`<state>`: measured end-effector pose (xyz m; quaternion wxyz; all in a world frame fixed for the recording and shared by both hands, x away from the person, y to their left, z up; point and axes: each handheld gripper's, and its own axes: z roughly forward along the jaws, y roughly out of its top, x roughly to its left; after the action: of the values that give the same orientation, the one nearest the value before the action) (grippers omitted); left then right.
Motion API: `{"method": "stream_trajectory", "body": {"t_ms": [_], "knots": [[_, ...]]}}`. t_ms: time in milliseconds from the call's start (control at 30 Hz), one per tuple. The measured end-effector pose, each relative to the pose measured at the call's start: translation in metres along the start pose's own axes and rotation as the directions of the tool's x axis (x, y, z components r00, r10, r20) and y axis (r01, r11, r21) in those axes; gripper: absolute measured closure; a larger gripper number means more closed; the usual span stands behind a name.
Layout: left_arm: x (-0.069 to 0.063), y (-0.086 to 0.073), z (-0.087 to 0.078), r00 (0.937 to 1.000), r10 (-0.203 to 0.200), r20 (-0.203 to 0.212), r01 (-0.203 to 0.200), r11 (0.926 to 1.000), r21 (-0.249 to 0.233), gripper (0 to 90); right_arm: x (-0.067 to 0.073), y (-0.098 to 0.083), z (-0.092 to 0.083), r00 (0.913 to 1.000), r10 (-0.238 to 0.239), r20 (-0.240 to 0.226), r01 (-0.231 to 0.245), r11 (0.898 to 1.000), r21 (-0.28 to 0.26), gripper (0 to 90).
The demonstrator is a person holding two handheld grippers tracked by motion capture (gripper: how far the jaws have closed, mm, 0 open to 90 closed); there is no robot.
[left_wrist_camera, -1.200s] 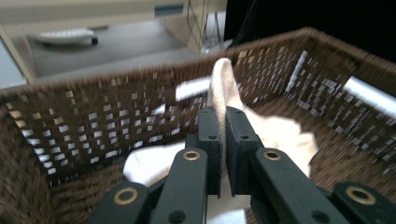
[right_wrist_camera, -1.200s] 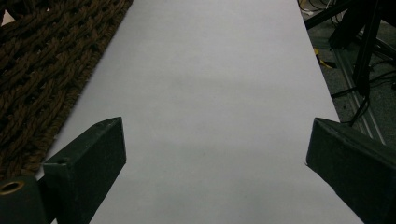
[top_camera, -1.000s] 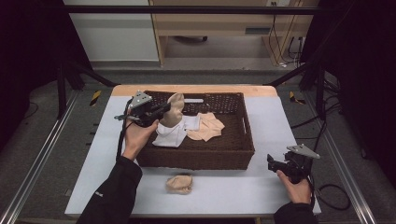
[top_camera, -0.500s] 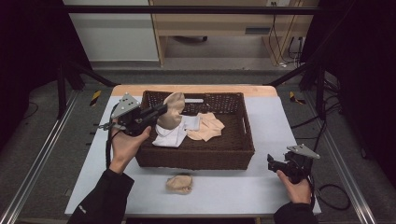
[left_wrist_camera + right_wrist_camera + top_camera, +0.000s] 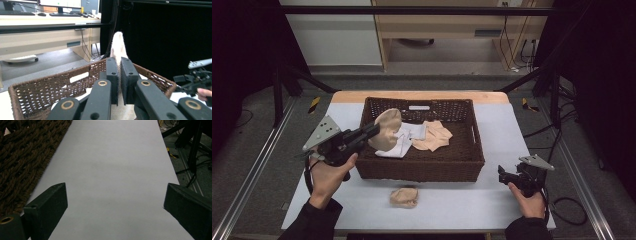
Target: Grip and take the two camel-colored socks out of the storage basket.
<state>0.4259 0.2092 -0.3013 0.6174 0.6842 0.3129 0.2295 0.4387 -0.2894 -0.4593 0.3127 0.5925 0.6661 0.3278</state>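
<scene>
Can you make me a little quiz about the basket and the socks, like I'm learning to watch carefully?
1. True or false: the left gripper is shut on the beige sock.
2. Where does the rolled-up sock lie? A) inside the basket B) on the table in front of the basket C) in the right gripper
3. Fill in: the right gripper's jaws are ____.

Key: 1 true. 2 B. 3 open, with nothing between them.

Dim, dark surroundings; even overhead light on the table, soft shadows, slight blur.
</scene>
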Motion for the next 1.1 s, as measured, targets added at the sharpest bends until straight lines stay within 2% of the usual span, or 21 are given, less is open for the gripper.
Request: {"method": "stream_trajectory", "body": {"t_ms": [300, 400, 667, 767, 1000, 1033, 1100], "knots": [[-0.016, -0.018, -0.024, 0.9993, 0.010, 0.037, -0.011, 0.9998, 0.014, 85.1, 0.001, 0.000, -0.001, 1.0000, -0.001, 0.001, 0.001, 1.000, -0.001, 5.4], [-0.021, -0.026, -0.026, 0.9988, 0.011, 0.047, -0.012, 0.9996, 0.027, 85.0, 0.001, 0.000, -0.001, 1.0000, -0.004, 0.000, 0.004, 1.000, 0.000, 5.4], [-0.032, -0.050, -0.022, 0.9970, 0.013, 0.076, -0.021, 0.9947, 0.100, 85.1, 0.001, 0.000, -0.002, 1.0000, 0.001, 0.000, -0.001, 1.000, -0.002, 5.3], [-0.034, -0.059, -0.022, 0.9967, 0.020, 0.079, -0.031, 0.9897, 0.140, 85.0, 0.002, 0.000, -0.002, 1.0000, 0.003, -0.002, -0.003, 1.000, 0.001, 5.4], [-0.036, -0.078, -0.018, 0.9957, 0.004, 0.092, -0.022, 0.9806, 0.195, 85.0, 0.003, -0.001, -0.002, 1.0000, 0.000, -0.002, 0.000, 1.000, 0.002, 5.4], [-0.037, -0.085, -0.014, 0.9954, -0.002, 0.096, -0.020, 0.9747, 0.223, 85.0, 0.003, -0.001, -0.002, 1.0000, 0.000, -0.001, 0.000, 1.000, 0.003, 5.3], [-0.038, -0.089, -0.012, 0.9954, -0.001, 0.096, -0.022, 0.9711, 0.238, 85.0, 0.003, -0.001, -0.002, 1.0000, -0.001, -0.001, 0.001, 1.000, 0.003, 5.3]]}}
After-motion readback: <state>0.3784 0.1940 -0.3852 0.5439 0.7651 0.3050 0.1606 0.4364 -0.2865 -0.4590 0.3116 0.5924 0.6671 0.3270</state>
